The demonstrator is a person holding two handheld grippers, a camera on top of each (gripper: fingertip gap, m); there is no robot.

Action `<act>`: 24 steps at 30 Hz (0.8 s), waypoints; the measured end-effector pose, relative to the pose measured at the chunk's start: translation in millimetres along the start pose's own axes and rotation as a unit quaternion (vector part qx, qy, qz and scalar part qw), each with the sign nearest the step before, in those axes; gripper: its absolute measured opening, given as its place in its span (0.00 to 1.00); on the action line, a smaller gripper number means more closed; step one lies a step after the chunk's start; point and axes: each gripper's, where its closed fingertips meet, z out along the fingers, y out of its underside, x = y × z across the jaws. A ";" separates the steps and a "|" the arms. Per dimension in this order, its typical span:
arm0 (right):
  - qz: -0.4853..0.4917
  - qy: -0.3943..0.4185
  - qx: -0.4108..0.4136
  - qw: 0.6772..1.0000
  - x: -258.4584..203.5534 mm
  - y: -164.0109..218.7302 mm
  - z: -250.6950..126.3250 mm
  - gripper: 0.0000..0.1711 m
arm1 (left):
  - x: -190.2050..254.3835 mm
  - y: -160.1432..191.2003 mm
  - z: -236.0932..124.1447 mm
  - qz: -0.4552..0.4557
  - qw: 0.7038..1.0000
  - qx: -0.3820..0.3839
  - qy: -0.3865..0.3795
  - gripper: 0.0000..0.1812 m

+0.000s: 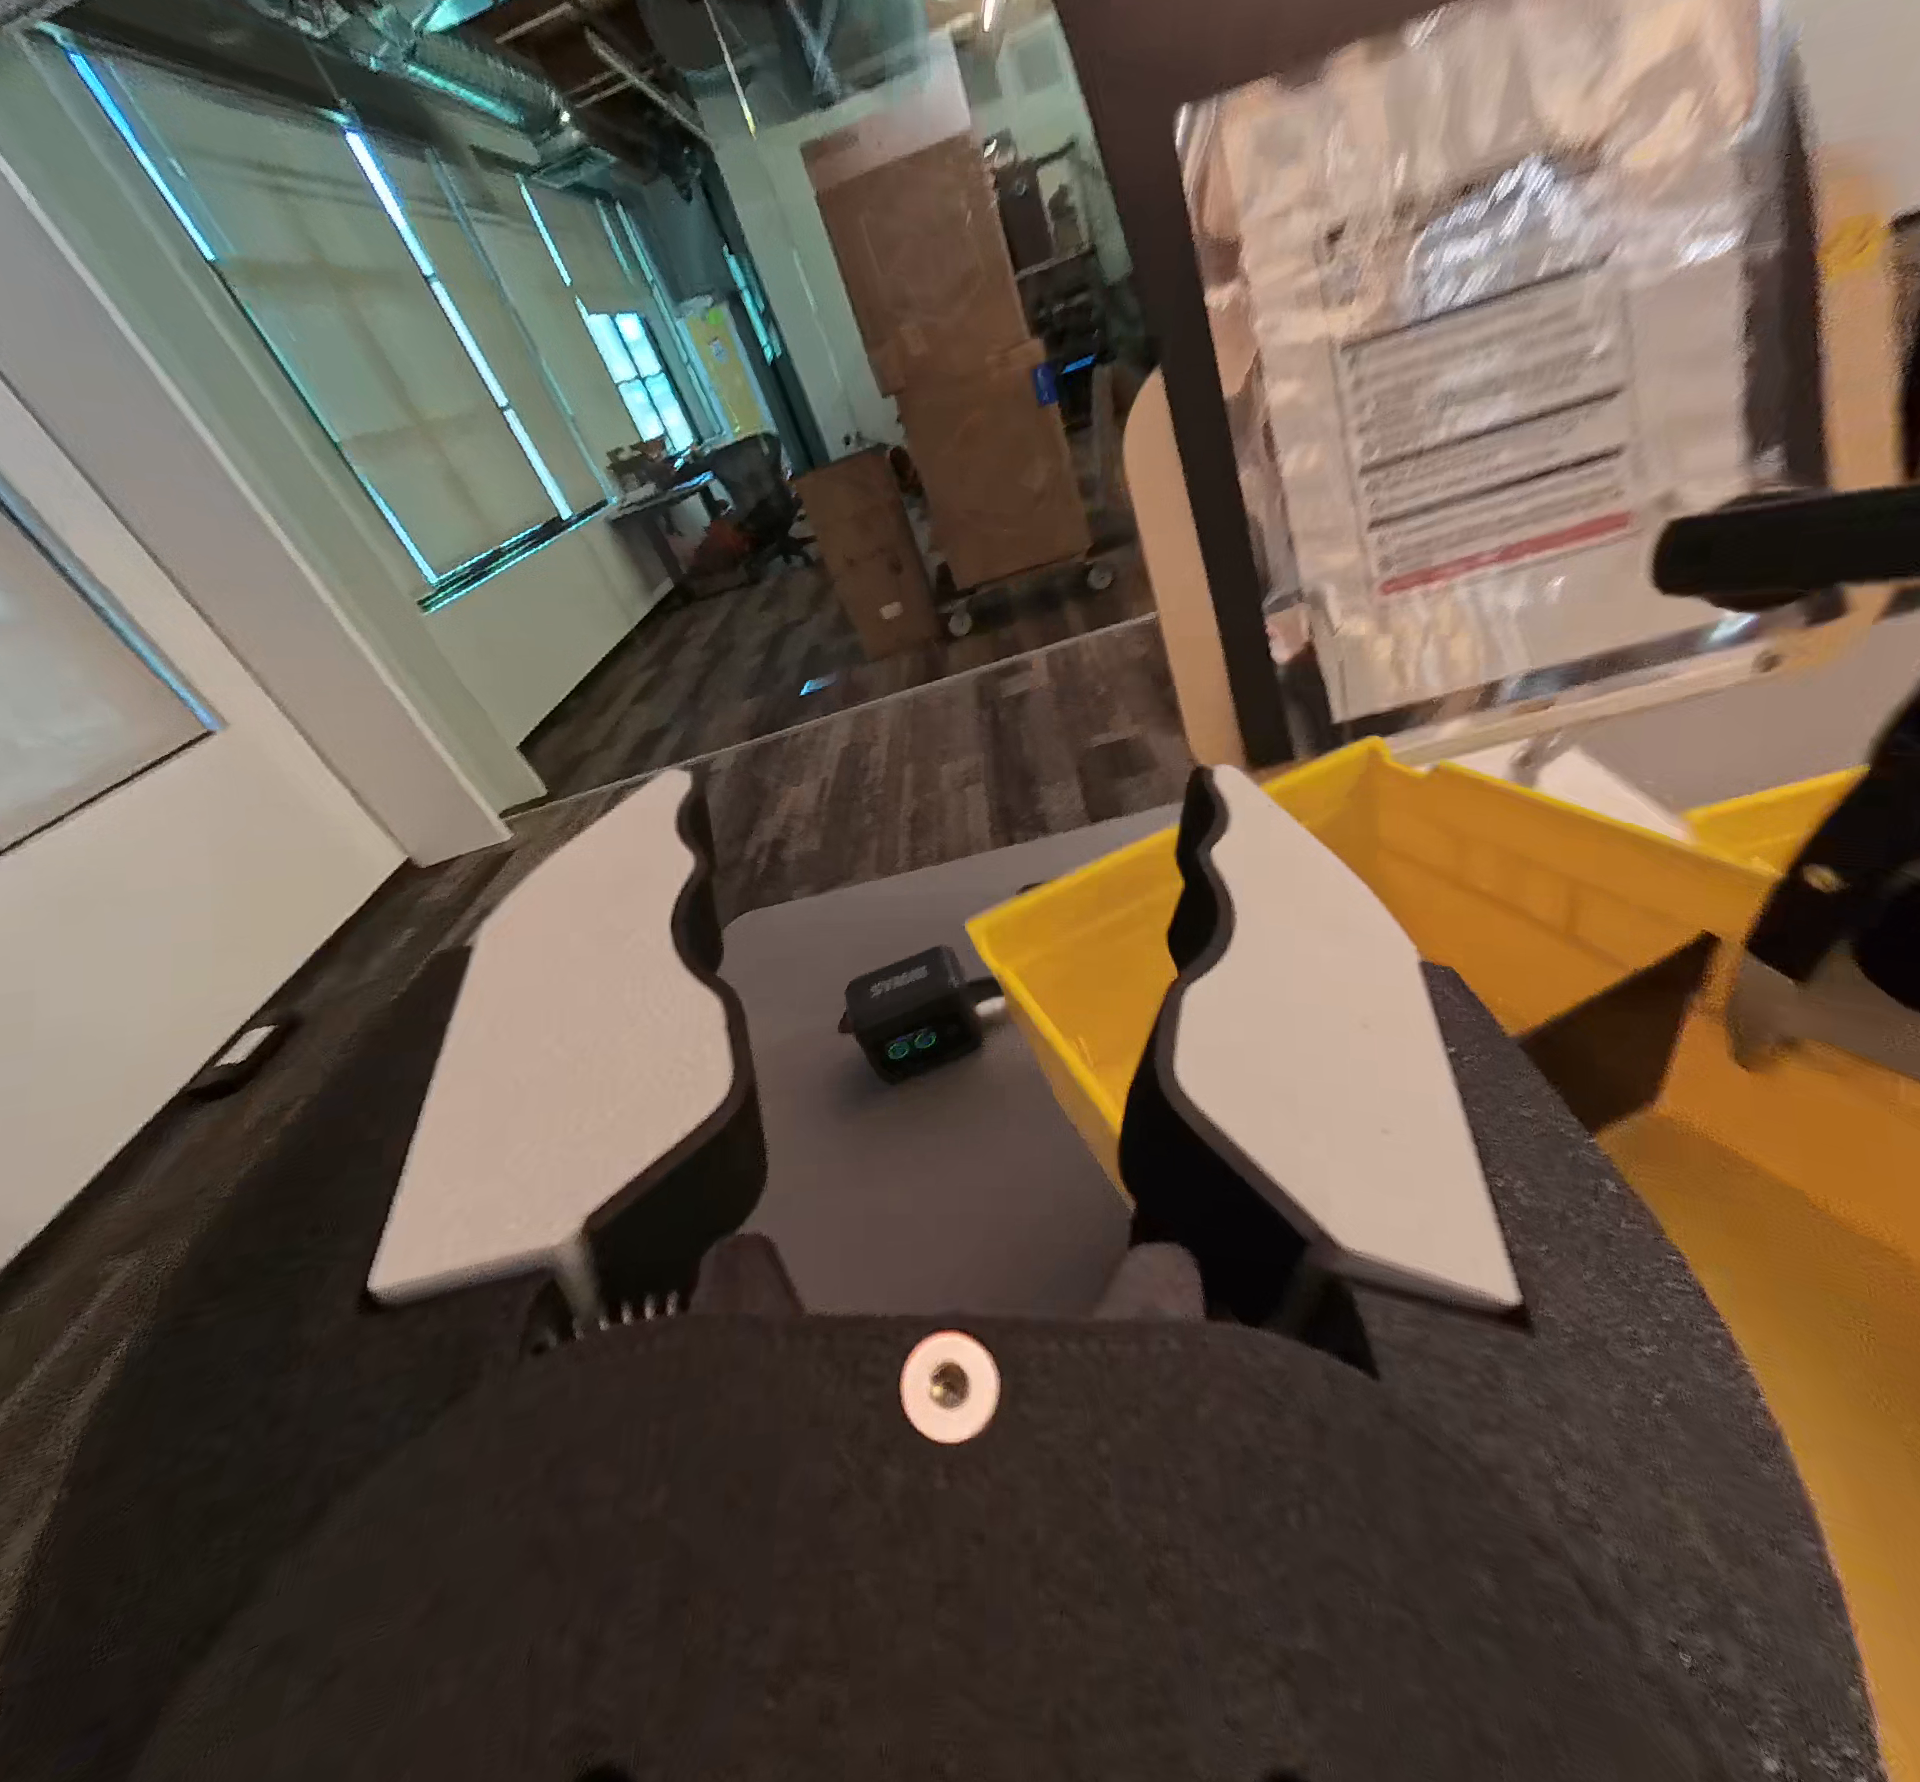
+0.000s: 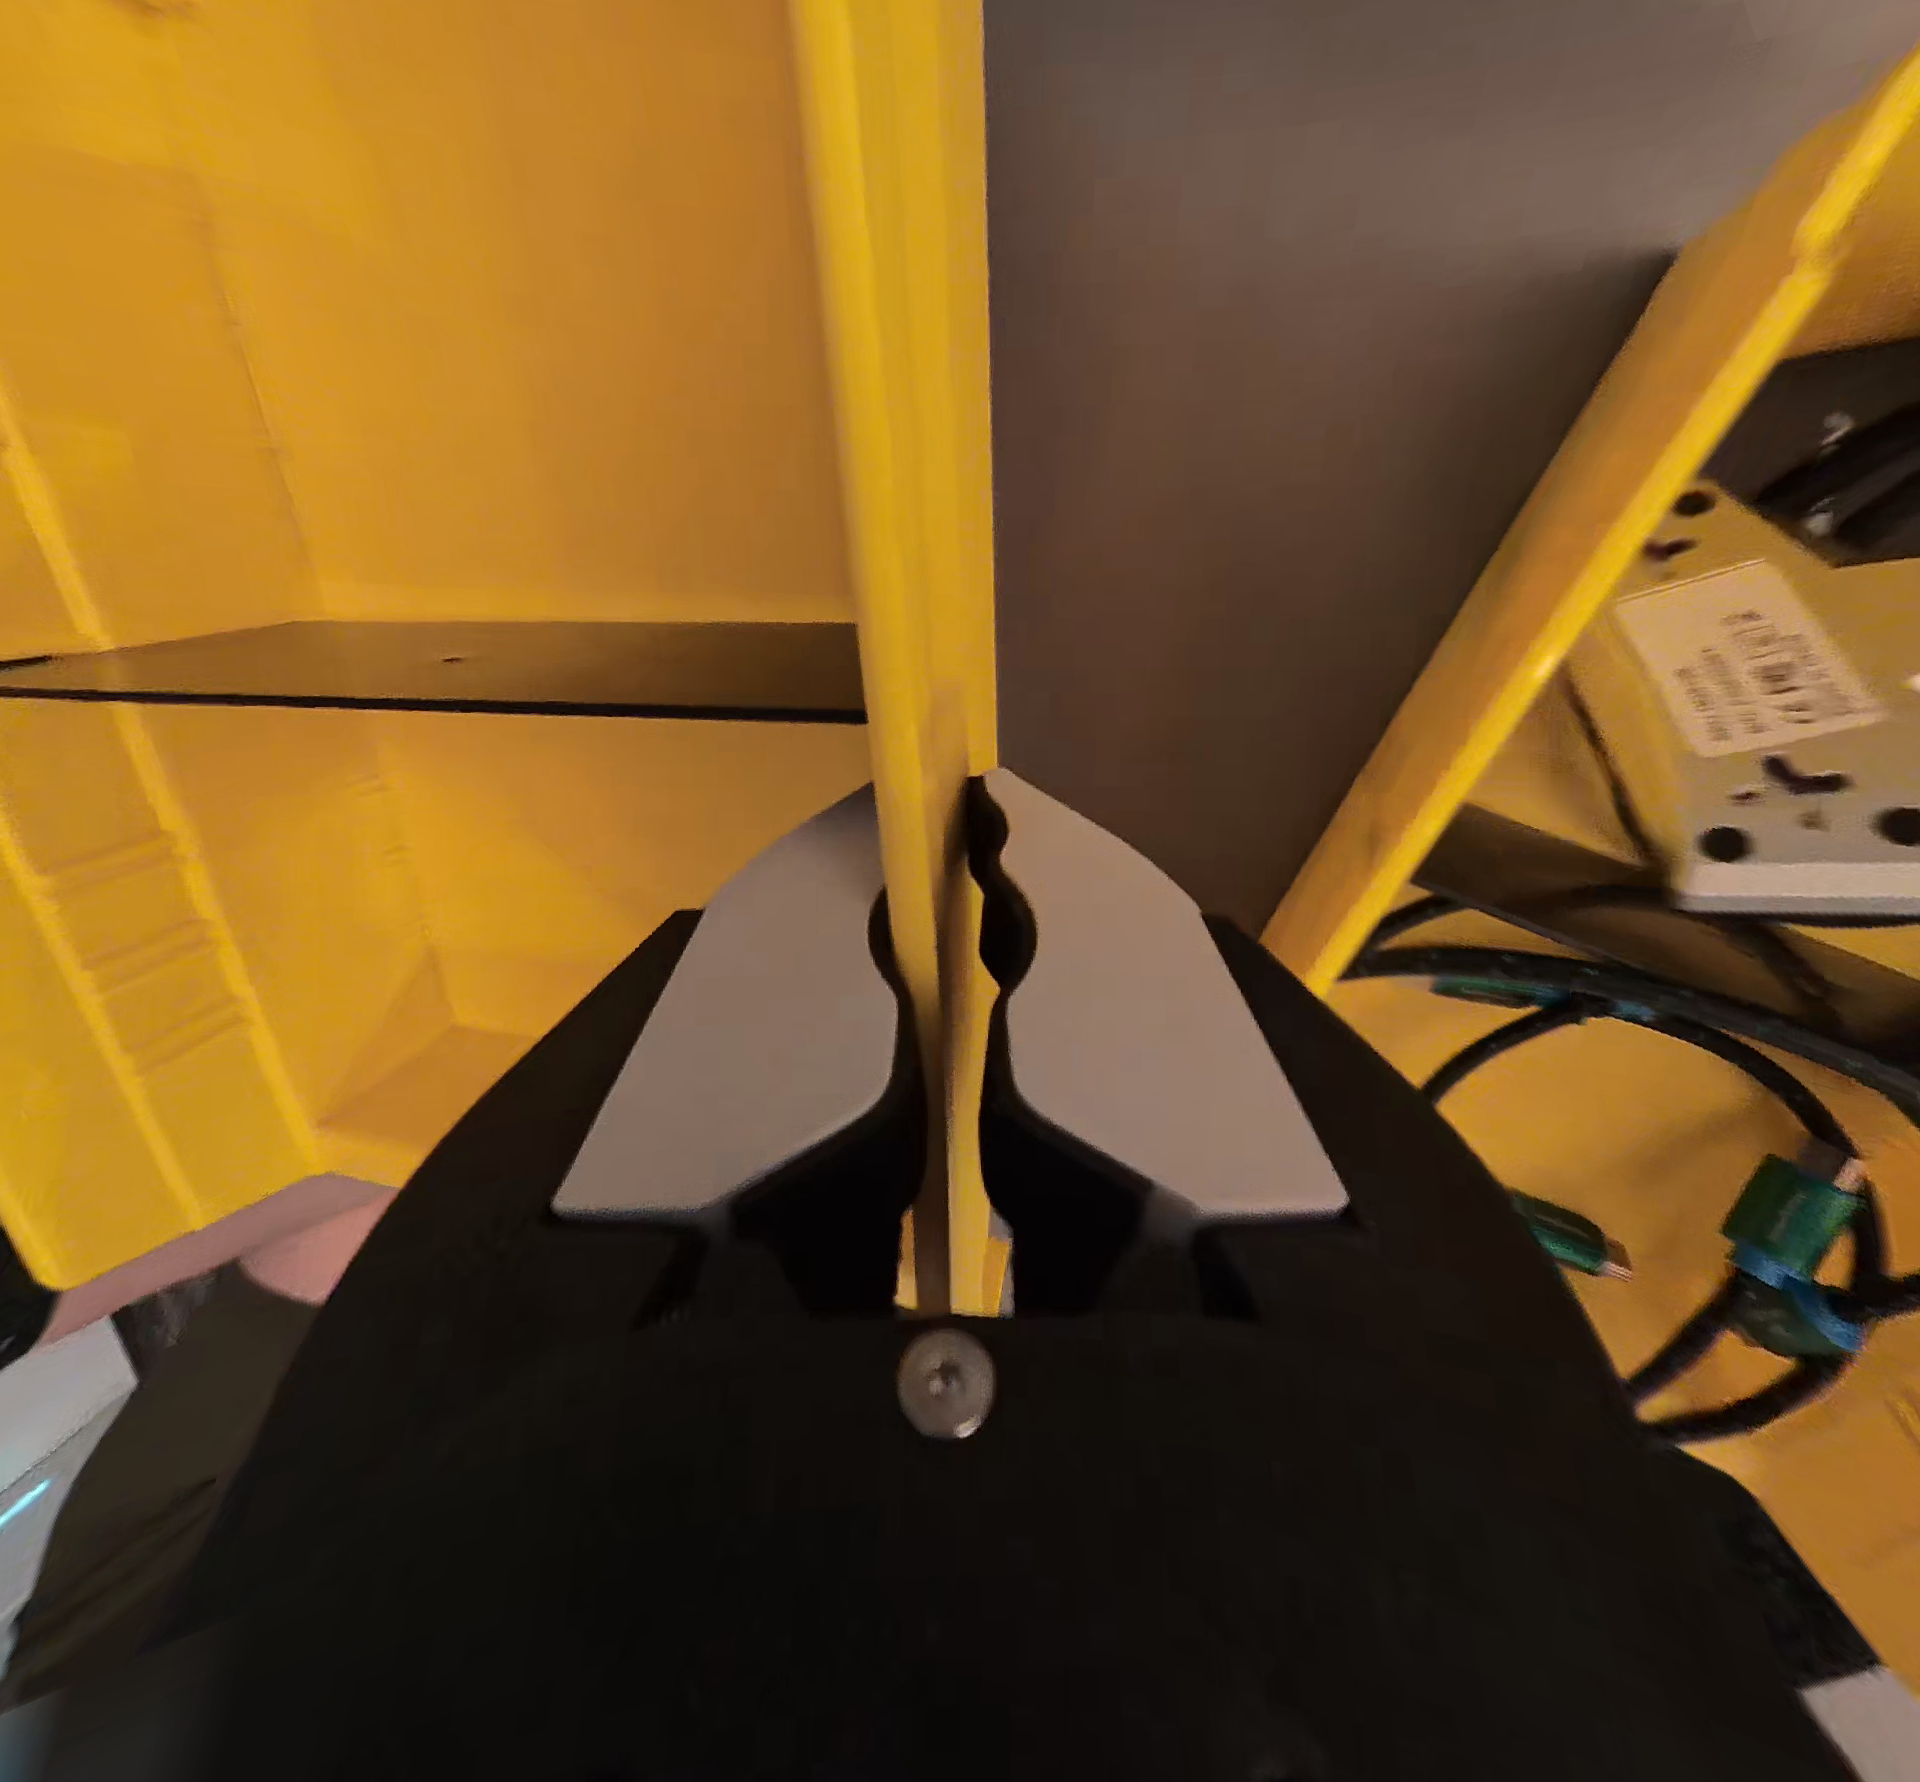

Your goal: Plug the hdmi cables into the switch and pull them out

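My right gripper (image 2: 935, 797) is shut on the side wall of a yellow bin (image 2: 894, 382), one finger inside and one outside. That bin (image 1: 1455, 911) looks empty except for a black divider (image 2: 447, 667). A second yellow bin (image 2: 1558, 444) to the right holds a silver switch box (image 2: 1745, 745) and coiled black HDMI cables (image 2: 1704, 1036) with green and blue ties. My left gripper (image 1: 945, 797) is open and empty above the grey table (image 1: 883, 1192), left of the first bin. The right gripper also shows at the far right of the left wrist view (image 1: 1808, 911).
A small black box with two green lights (image 1: 914, 1020) lies on the table just left of the bin, between my left fingers in view. Behind the bins stands a dark frame with a shiny plastic-wrapped sheet (image 1: 1475, 382). Beyond the table edge are floor and cardboard boxes (image 1: 935, 361).
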 end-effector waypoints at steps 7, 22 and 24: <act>-0.017 -0.042 0.041 0.998 52.3 -16.0 -128.4 0.03 | 23.1 -49.3 -53.4 -0.050 0.990 0.107 0.080 0.43; 0.159 -0.003 0.119 0.980 380.7 153.7 -231.6 0.04 | 111.2 -20.0 -37.3 0.057 0.979 0.015 0.194 0.45; 0.179 0.006 0.108 0.978 408.8 176.3 -216.6 0.05 | 117.9 -16.3 -32.0 0.056 0.978 0.008 0.201 0.44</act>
